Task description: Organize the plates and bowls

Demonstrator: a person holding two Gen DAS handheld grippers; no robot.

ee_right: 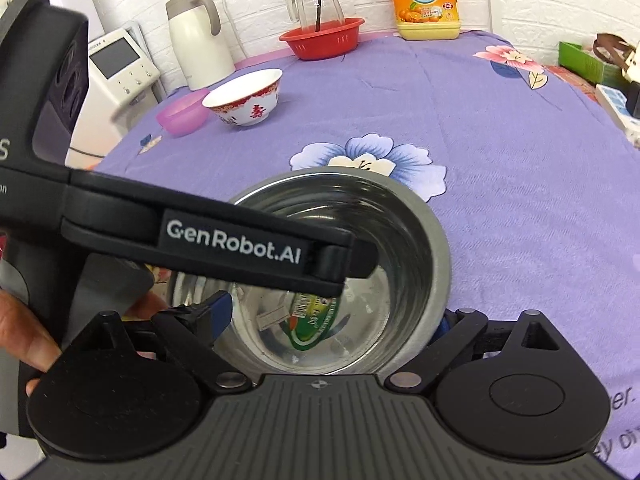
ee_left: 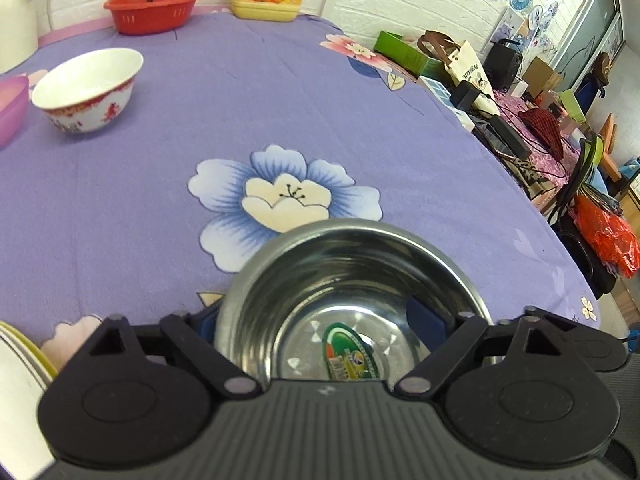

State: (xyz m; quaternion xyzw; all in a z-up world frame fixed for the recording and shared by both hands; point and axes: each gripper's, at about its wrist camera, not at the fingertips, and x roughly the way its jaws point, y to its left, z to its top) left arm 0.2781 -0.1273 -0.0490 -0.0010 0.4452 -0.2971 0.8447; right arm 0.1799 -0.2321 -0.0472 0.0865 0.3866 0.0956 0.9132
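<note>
Through the left wrist camera, the left hand-held gripper (ee_left: 344,320) stands wide, its jaws either side of a round stainless steel bowl (ee_left: 352,280) on the purple flowered tabletop (ee_left: 280,100); whether they press on it I cannot tell. A white porcelain bowl with red pattern (ee_left: 90,90) sits well ahead, to the left.

Through the right wrist camera, the right hand-held gripper (ee_right: 332,320) also straddles the steel bowl (ee_right: 400,240), spread wide. The white bowl (ee_right: 246,98) lies ahead-left, nearer the left hand by my reckoning.
</note>
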